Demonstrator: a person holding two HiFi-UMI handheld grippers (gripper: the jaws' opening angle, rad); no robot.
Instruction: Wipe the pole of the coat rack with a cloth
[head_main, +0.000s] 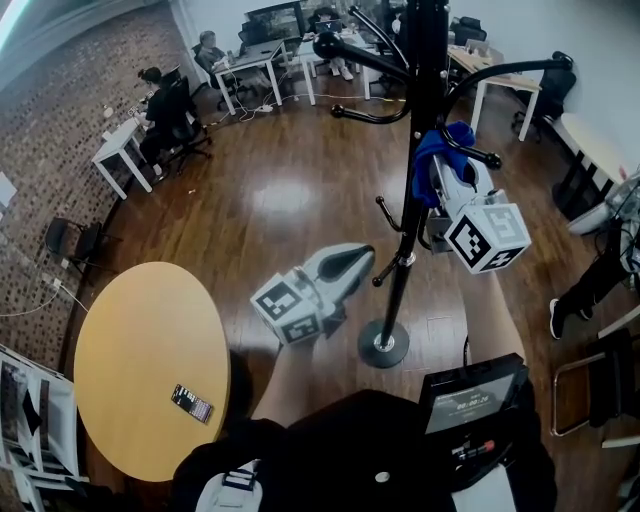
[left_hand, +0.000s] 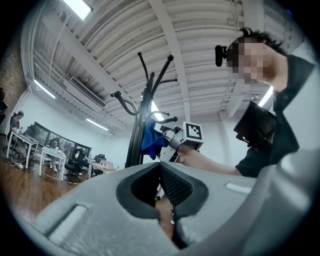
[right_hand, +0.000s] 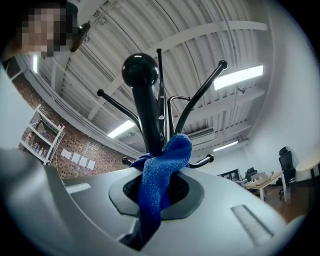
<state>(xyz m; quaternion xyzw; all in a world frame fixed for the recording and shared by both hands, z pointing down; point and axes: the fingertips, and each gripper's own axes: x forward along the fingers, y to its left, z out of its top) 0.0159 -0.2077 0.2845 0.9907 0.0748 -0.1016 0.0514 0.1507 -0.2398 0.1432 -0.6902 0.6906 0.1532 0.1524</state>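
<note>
- My left gripper (head_main: 360, 258): grey shell, white cube (head_main: 290, 312) with black square markers.
- My right gripper (head_main: 445, 178): the same.
- I wear a black short-sleeved top (head_main: 340, 450), with a screen (head_main: 470, 398) at my chest.

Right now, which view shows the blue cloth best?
Right gripper view: the blue cloth fills the centre, pinched in the right gripper, weave visible. Head view shows only a small blue bunch beside the pole. Left gripper view shows the cloth small and distant.
</note>
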